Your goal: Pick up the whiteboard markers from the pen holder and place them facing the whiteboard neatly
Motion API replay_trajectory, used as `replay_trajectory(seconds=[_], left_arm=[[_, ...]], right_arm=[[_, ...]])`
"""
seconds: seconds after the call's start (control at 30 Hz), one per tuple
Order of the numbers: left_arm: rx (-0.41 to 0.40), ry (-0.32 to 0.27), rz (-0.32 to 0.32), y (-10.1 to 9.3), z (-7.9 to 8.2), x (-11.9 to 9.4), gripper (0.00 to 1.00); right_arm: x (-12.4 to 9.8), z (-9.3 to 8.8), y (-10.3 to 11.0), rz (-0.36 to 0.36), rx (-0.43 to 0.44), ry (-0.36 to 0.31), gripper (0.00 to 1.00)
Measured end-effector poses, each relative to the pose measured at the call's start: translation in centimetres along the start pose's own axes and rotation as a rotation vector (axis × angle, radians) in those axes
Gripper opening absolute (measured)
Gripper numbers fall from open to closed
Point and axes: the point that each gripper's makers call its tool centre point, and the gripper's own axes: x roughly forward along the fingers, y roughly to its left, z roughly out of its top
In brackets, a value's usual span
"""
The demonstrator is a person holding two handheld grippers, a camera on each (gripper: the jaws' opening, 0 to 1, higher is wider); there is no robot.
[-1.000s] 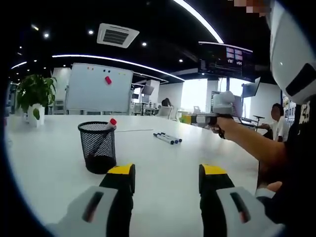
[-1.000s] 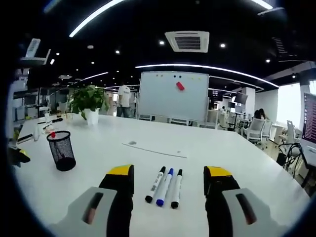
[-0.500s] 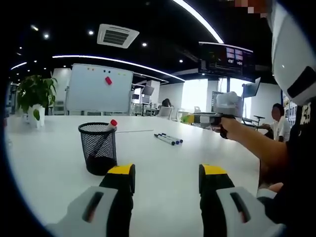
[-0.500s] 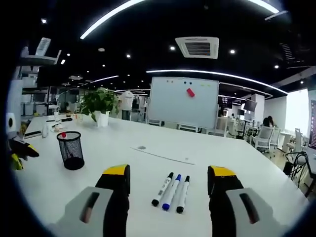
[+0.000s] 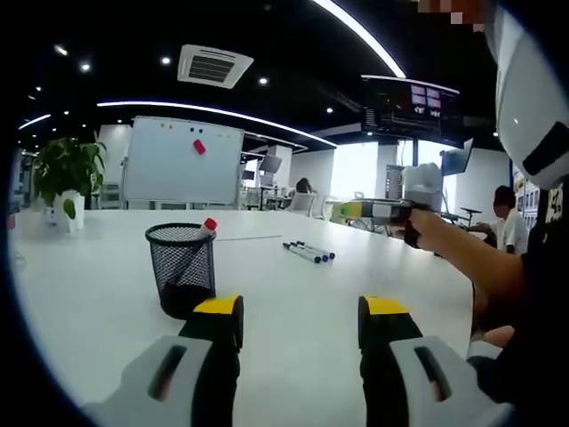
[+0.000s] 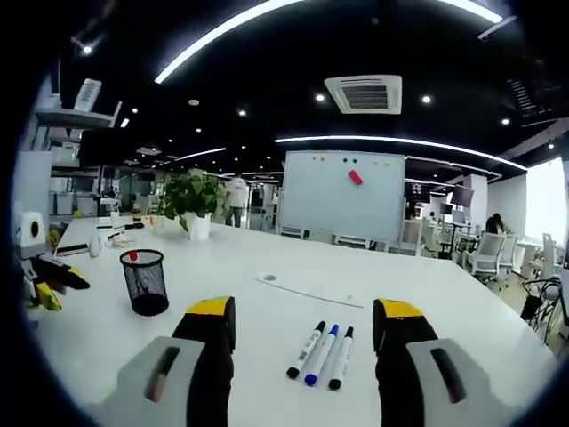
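Markers (image 6: 321, 354), three of them, are lying side by side on the white table (image 6: 267, 320), low and centre in the right gripper view, their caps pointing toward the whiteboard (image 6: 343, 196) at the frame's upper middle. Since a second ago that view has been swinging, so the whiteboard and the potted plant (image 6: 192, 199) are sitting further right than before. The mesh pen holder (image 5: 182, 269) is standing left of centre in the left gripper view with one red-capped marker (image 5: 207, 226) leaning inside; there it is looking slightly nearer than earlier. The right gripper (image 6: 306, 338) is hovering with jaws wide, holding nothing, the markers between them. The left gripper (image 5: 299, 325) is hanging wide and empty too, just short of the holder.
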Motion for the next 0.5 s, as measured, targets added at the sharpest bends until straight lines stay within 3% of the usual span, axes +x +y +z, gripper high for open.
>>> replay_trajectory(seconds=[0.2, 0.5], left_arm=[[-0.005, -0.029, 0.044, 1.0, 1.3, 0.0, 0.54], [-0.038, -0.036, 0.068, 1.9, 1.0, -0.1, 0.54]], right_arm=[[-0.6, 0.3, 0.5, 0.032, 0.011, -0.014, 0.65], [-1.9, -0.2, 1.6, 0.07, -0.028, 0.007, 0.66]])
